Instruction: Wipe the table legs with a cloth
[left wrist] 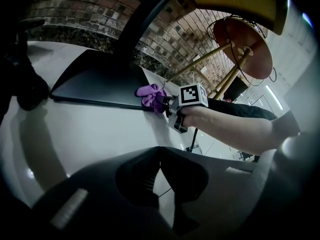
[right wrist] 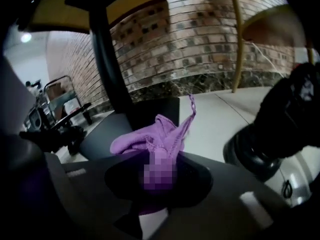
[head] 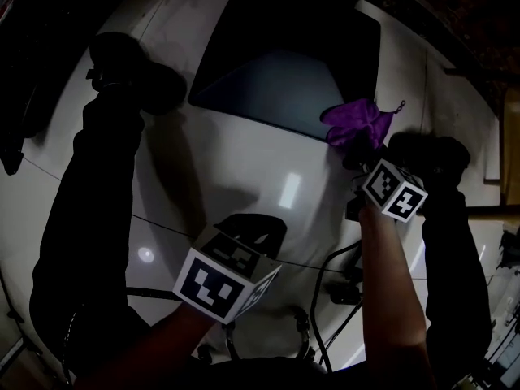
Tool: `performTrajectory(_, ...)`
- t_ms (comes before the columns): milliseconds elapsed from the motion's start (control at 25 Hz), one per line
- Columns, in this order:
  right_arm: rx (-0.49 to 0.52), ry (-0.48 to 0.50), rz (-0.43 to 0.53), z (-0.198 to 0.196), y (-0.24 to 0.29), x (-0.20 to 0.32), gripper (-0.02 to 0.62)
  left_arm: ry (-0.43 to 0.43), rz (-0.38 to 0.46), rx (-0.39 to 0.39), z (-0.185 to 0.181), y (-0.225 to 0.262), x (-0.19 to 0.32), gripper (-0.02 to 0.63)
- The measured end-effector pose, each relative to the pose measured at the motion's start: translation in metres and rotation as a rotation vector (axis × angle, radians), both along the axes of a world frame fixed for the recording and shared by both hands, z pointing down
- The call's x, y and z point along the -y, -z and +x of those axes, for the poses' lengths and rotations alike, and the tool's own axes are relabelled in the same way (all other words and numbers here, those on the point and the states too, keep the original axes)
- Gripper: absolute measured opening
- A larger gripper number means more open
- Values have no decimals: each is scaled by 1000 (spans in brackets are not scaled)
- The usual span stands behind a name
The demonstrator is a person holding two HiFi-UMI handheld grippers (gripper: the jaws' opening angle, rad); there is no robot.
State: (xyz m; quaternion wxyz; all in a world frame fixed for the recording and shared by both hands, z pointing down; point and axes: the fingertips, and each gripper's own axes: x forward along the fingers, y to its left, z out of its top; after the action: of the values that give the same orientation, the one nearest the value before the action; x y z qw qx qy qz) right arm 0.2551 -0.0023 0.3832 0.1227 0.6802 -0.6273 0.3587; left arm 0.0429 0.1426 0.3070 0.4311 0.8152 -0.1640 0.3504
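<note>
**A:** Where's the cloth?

**B:** The crumpled purple cloth [head: 357, 122] is bunched in the right tool [head: 356, 154]. Its jaws are clamped on the wad, and a thin loop of hem hangs free. It sits at the near edge of the dark, flat, rectangular base plate [head: 284, 63], which lies on the glossy white tiled floor [head: 244, 169].

**A:** Why is it held so low?

**B:** The black upright leg [right wrist: 107, 64] of the counter rises from that plate. My guess is that a low, downward-angled approach brings the cloth to the foot of the leg first.

**A:** And the other hand?

**B:** The left tool [left wrist: 160, 151] has its tips together on nothing. It hangs over bare floor, well apart from the plate, probably to stay out of the way.

**A:** Has the wiping started?

**B:** The leg looks untouched. I can't tell whether the cloth is touching the plate's edge.
</note>
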Motion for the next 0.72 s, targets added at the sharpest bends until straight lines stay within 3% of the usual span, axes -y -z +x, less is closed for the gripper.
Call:
performTrajectory(160,134,-141,1,11,-8,0,104,-8,31,-5,3,4,3,17)
performTrajectory(240,121,-147,-5,17,-9,5,103,-27,29,-4,7,4,-2,17)
performTrajectory(480,-113,33,-11,10,-1,41,90,-88,115,32,18,15,3,17)
performTrajectory(720,-181,152,42,-15,17,98,75,-172,198,54,41,27,20,17)
